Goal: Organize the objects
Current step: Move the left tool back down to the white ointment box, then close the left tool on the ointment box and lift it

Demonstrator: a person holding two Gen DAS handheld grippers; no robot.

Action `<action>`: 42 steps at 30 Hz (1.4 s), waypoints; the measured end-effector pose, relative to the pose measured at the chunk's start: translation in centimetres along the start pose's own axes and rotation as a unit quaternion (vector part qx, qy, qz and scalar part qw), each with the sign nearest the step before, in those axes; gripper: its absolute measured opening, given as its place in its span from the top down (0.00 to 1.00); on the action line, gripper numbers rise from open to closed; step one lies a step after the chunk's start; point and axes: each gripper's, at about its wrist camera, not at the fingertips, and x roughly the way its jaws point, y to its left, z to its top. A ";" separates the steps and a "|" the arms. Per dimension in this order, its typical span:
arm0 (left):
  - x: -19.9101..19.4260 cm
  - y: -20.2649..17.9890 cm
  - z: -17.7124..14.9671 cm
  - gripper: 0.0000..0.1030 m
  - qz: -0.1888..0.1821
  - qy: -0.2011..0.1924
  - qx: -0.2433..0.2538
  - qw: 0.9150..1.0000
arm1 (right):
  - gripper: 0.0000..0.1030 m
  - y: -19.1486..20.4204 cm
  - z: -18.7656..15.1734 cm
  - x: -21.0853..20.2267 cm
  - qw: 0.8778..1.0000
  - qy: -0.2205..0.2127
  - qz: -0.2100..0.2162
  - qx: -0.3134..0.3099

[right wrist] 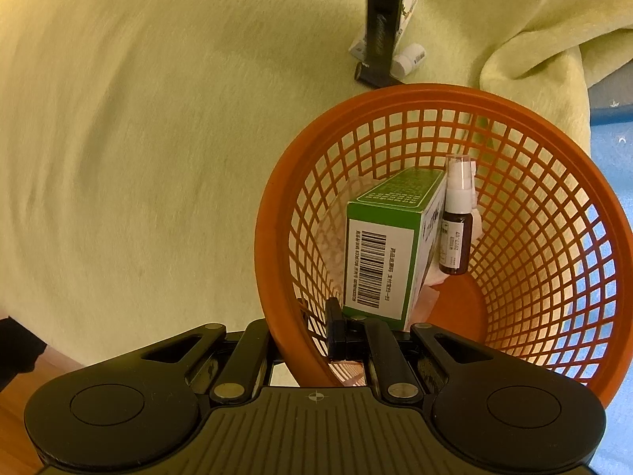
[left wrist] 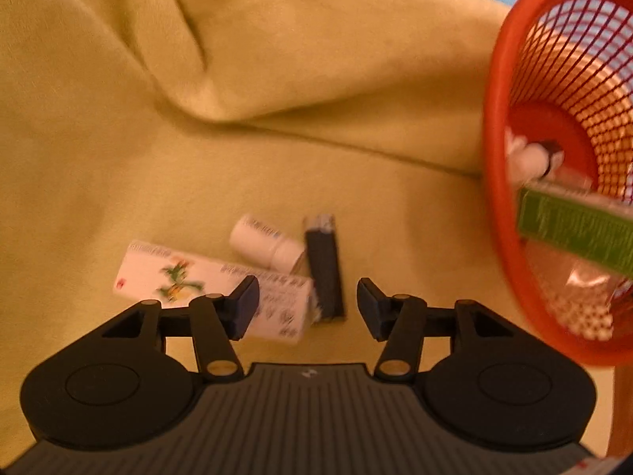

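My left gripper (left wrist: 307, 308) hangs open just above a white medicine box (left wrist: 213, 289), a white pill bottle (left wrist: 267, 243) and a dark flat box (left wrist: 324, 269) lying together on the yellow-green blanket (left wrist: 277, 79); nothing is between its fingers. The orange mesh basket (left wrist: 498, 182) stands tilted at the right. In the right wrist view my right gripper (right wrist: 312, 340) is shut on the near rim of the basket (right wrist: 273, 277). Inside lie a green box (right wrist: 391, 237), a brown spray bottle (right wrist: 455, 229) and a blister pack.
The blanket has a thick fold (left wrist: 190, 39) behind the loose items. A wooden surface (right wrist: 23, 388) shows at the lower left, and a blue floor mat (right wrist: 609, 158) lies to the right of the basket. The other gripper's dark body (right wrist: 379, 27) stands over the loose items.
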 end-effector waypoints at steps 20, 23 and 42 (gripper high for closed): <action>-2.7 5.7 -3.1 0.50 0.095 0.000 -0.130 0.987 | 0.95 -0.4 0.9 0.1 1.000 -0.001 0.005 0.004; -2.5 4.8 -2.3 0.39 0.084 -0.021 -0.139 0.986 | 0.95 -0.3 1.0 0.2 1.000 -0.001 0.006 0.003; -3.9 3.7 -5.3 0.68 0.102 0.049 -0.078 0.991 | 0.95 0.1 1.2 0.3 1.000 -0.001 0.004 0.000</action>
